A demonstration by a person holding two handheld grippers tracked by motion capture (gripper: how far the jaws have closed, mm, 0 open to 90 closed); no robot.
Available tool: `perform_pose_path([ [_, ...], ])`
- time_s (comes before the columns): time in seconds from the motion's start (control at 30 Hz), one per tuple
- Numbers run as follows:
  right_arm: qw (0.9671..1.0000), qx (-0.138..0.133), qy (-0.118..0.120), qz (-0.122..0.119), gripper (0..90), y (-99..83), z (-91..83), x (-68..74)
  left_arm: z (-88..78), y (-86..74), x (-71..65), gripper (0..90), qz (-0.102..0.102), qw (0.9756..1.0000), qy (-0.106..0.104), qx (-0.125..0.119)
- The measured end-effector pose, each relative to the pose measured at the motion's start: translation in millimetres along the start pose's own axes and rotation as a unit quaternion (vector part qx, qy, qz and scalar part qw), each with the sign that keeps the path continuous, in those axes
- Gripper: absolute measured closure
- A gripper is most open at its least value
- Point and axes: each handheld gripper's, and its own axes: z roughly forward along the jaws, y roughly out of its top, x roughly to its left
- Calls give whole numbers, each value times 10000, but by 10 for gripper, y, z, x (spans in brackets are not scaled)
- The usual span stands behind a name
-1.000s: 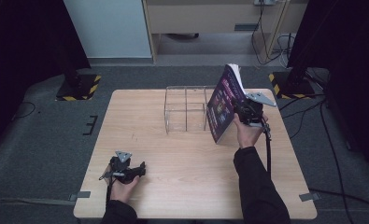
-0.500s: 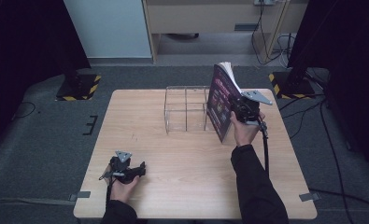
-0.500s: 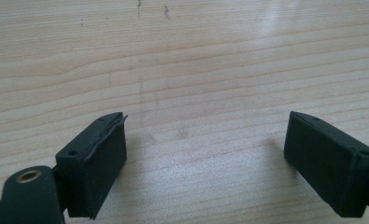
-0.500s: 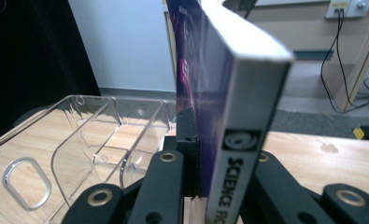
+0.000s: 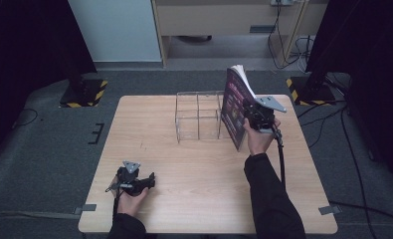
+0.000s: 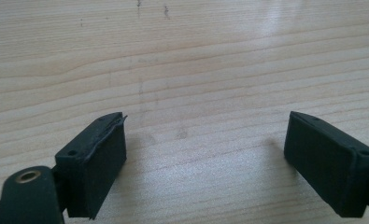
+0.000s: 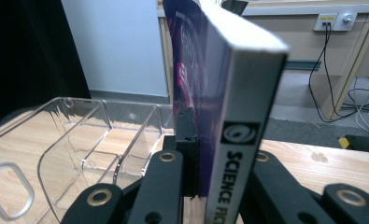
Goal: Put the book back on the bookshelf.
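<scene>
Grey carpet floor [image 5: 45,149] runs under a light wooden table [image 5: 204,199], with dark curtains to both sides and a pale panel behind.

Table: bare wood grain over most of its top. In the left gripper view it lies close under the jaws, with a few faint scuffs ahead of them.

Clear rack [image 5: 198,116]: a transparent divided stand at the far middle of the table, just to the left of the right gripper. In the right gripper view its curved clear partitions [image 7: 84,154] sit left of the jaws and slightly ahead, with wood visible through them.

Book [image 5: 235,108]: purple cover, white spine, held upright on its lower edge at the rack's right end, whether touching the rack I cannot tell. In the right gripper view the book [image 7: 229,93] rises straight up between the jaws; the spine faces the camera.

Right gripper [image 5: 256,115]: clamped on the book, one black pad flat against the purple cover, the other hidden behind the spine side. Hand below it, sleeve dark.

Left gripper [image 5: 134,180]: resting low at the near left of the table, well apart from rack and book. Jaws stand wide apart with nothing between them but bare wood.
</scene>
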Motion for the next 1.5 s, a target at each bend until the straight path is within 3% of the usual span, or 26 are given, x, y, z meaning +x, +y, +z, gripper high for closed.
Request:
perform_pose_path([
  [0.17,9999,-2,-17,-140,744,10,-44,-2,0,0,0,122,1,10000,1,-2],
  [0.43,9999,62,-10,-137,694,-2,-87,-62,0,0,-1,122,-4,10000,-2,3],
  [0.7,9998,140,9,-106,785,-41,-71,-111,0,0,-1,122,-2,10000,-2,2],
  [0.9,9999,77,46,-147,819,2,-75,-54,0,0,0,122,2,10000,1,-1],
  [1.13,9993,41,85,-372,827,19,-51,16,1,0,0,121,1,10000,0,-2],
  [1.5,9987,43,112,-488,818,3,-59,36,0,0,-1,121,-1,10000,1,0],
])
